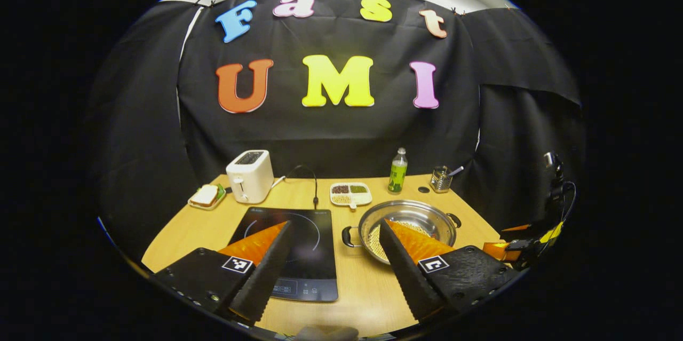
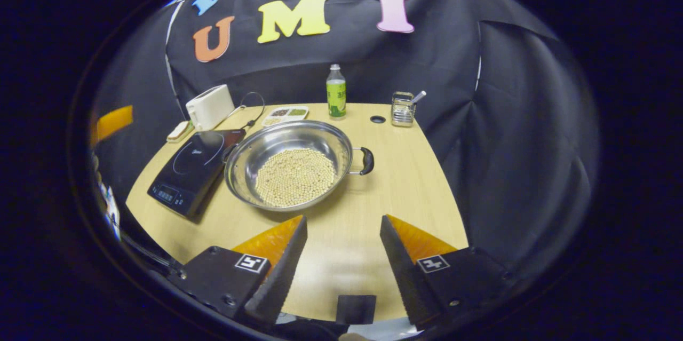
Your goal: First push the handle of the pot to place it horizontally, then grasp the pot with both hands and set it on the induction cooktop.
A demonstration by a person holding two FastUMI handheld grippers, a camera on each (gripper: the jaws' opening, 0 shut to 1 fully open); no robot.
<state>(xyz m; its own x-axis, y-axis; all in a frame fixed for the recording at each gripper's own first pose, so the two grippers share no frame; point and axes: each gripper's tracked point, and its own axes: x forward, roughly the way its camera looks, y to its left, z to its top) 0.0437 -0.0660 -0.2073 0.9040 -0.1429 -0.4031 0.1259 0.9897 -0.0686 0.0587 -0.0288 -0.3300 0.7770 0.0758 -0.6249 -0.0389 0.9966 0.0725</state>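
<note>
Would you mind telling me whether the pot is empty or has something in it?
Not empty: the pot holds a layer of small pale beans across its bottom.

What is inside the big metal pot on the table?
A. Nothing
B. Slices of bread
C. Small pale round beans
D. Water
C: in the right gripper view the pot holds a layer of small pale round beans across its bottom.
</note>
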